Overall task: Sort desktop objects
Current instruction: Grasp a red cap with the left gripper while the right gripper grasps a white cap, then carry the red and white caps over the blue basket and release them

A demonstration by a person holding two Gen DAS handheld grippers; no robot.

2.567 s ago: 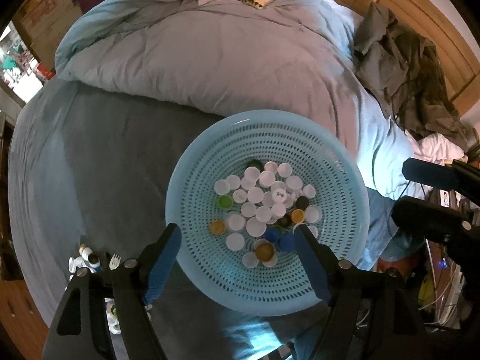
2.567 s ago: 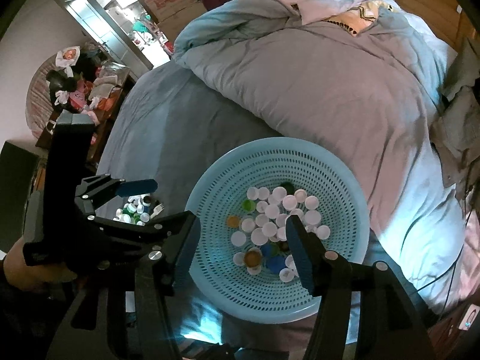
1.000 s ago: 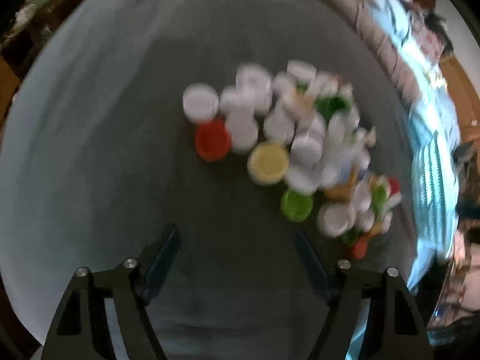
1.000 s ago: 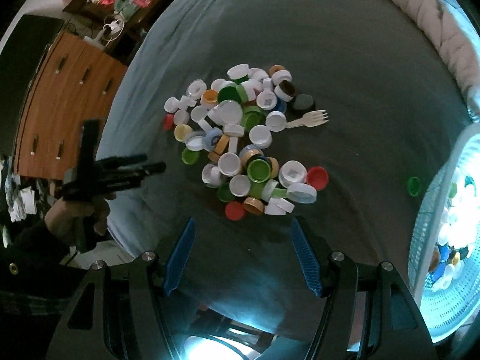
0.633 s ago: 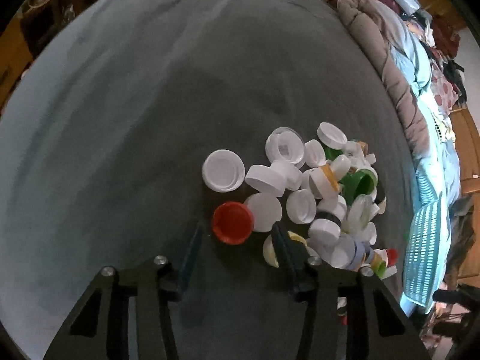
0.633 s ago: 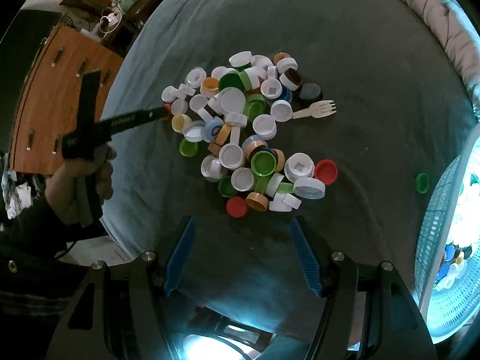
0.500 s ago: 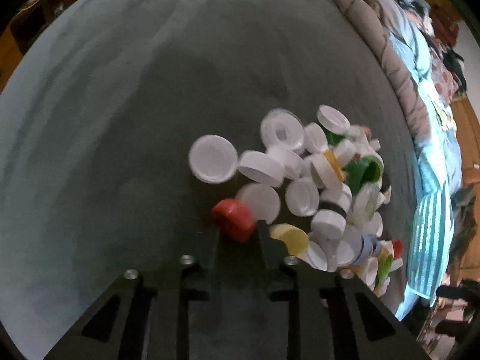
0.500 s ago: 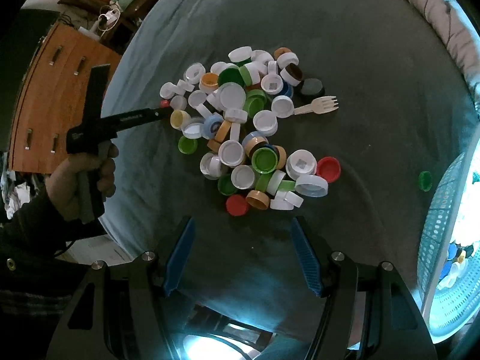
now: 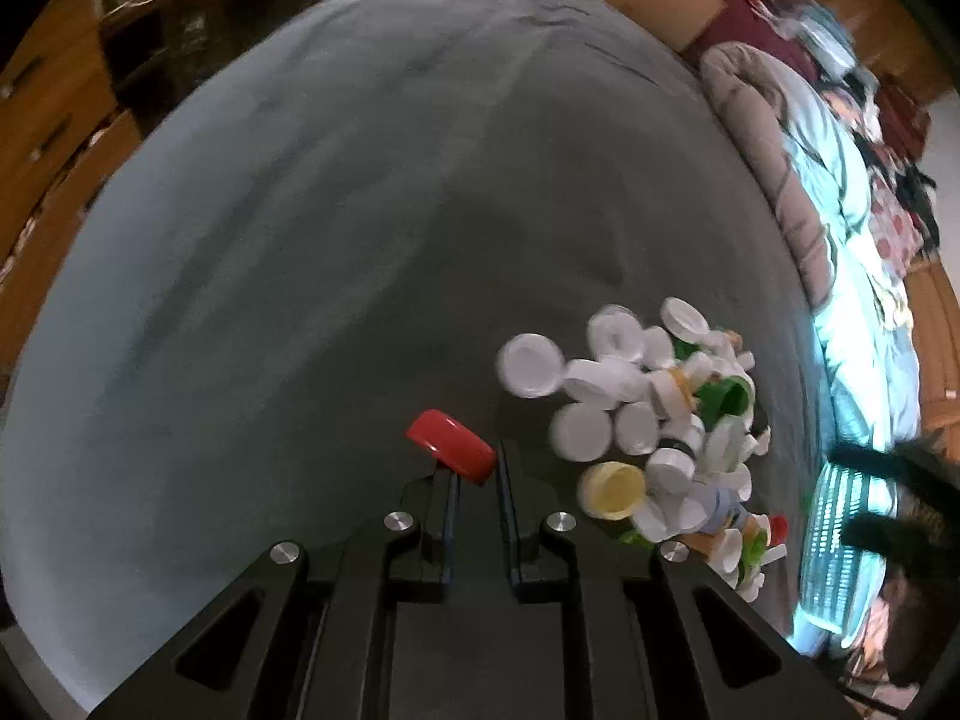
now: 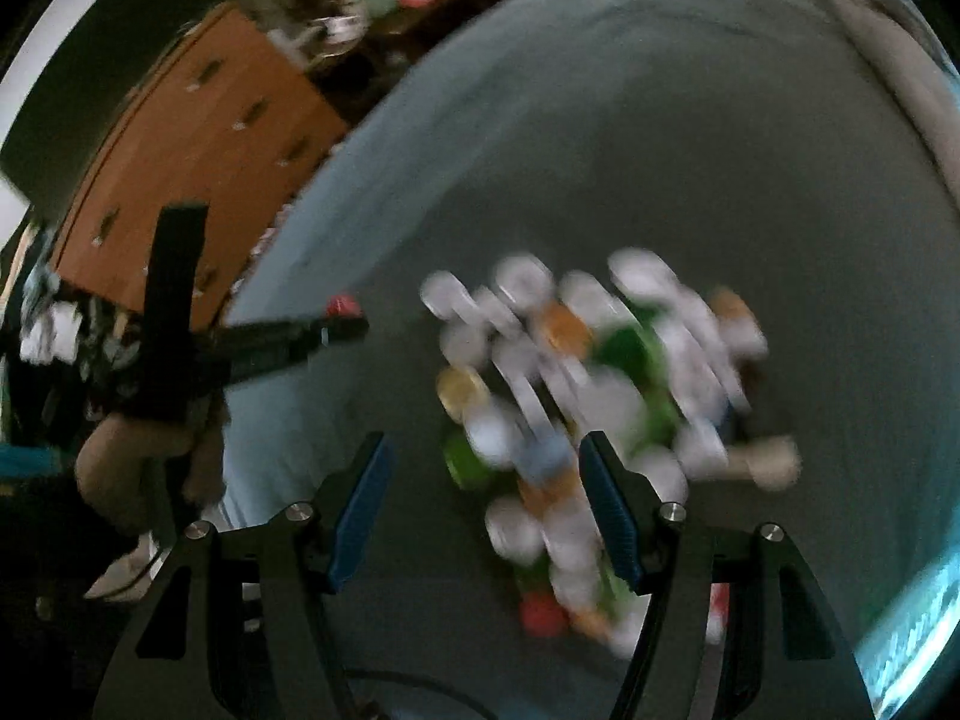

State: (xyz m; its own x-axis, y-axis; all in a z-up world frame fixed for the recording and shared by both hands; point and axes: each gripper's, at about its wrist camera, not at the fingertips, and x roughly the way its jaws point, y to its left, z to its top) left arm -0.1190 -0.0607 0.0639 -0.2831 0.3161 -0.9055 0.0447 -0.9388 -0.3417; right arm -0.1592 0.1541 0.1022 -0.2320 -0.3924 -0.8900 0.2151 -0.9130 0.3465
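Note:
A red bottle cap sits tilted between the fingertips of my left gripper, which is shut on it, just left of the pile of caps. The pile is mostly white, with green, orange and a yellow cap, on the grey bedspread. In the blurred right wrist view my right gripper is open above the pile, nothing pressed between its blue pads. The left gripper shows there at the left with the red cap at its tip.
The light-blue perforated basket lies at the right edge, beyond the pile. A rumpled duvet runs along the far right. Wooden drawers stand beside the bed. A person's hand holds the left gripper.
My left gripper closed on the red cap at the pile's edge and carried it left, away from the pile. My right gripper swung in close over the pile, and its view blurred.

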